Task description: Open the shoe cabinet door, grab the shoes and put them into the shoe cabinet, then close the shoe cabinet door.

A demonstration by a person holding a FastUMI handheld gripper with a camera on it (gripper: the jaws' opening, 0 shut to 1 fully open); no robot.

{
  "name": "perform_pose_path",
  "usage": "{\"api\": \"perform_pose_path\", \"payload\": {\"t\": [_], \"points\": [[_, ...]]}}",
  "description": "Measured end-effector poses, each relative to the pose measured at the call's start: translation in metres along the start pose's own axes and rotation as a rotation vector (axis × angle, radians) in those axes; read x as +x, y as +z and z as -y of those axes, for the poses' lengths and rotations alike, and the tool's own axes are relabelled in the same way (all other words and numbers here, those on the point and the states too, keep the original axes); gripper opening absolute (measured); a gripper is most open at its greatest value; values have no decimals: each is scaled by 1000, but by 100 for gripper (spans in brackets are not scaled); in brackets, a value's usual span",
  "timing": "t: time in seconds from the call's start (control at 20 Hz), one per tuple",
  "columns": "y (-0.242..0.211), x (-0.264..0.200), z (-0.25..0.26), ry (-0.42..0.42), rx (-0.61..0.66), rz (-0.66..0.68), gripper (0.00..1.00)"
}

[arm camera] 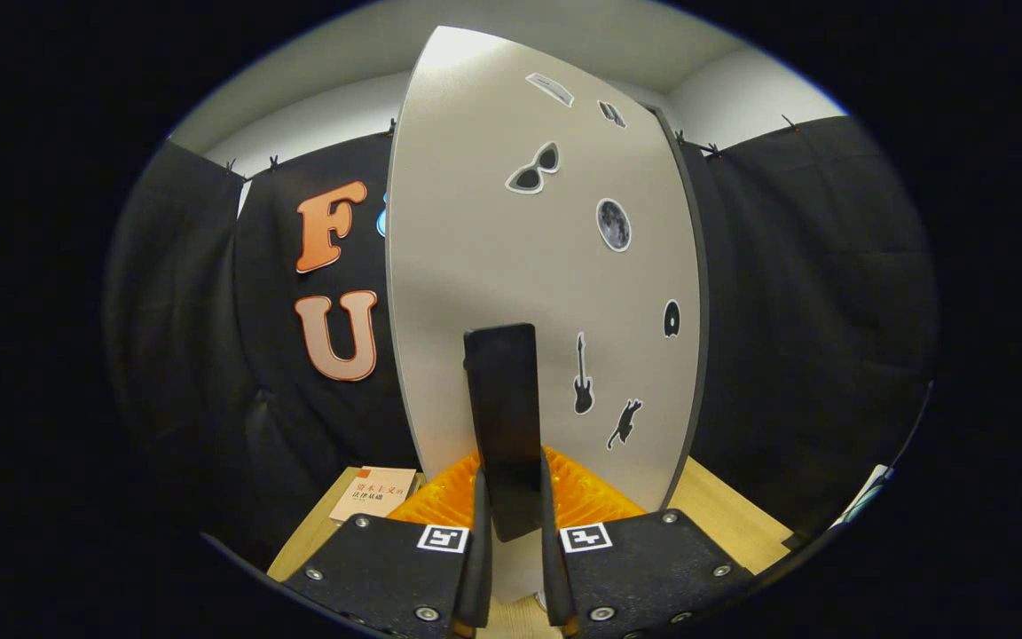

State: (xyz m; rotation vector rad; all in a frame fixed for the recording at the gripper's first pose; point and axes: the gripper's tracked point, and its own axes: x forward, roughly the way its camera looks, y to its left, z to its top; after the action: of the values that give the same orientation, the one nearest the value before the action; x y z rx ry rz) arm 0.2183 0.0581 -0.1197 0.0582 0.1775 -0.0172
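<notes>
One step is under way: the jaws of the gripper [511, 568] pinch the dark handle [504, 417] of the shoe cabinet door [493, 266], which stands just ahead on the bench [724, 506]. I think the shoes are not yet inside, and the door needs closing afterwards.

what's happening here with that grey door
A hand-held gripper has its two fingers closed on the black handle of the shoe cabinet door. The grey door, dotted with stickers, stands right in front of the fingers. A book lies on the wooden table to the left of the door. Whether the door is being opened or closed cannot be told from this moment.
</notes>
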Motion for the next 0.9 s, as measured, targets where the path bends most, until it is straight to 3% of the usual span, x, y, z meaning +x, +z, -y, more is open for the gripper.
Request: {"api": "perform_pose_path", "payload": {"t": [0.3, 0.9], "points": [[-1, -21, 22, 52, -8, 7, 23], [-3, -67, 112, 159, 34, 18, 23]]}}
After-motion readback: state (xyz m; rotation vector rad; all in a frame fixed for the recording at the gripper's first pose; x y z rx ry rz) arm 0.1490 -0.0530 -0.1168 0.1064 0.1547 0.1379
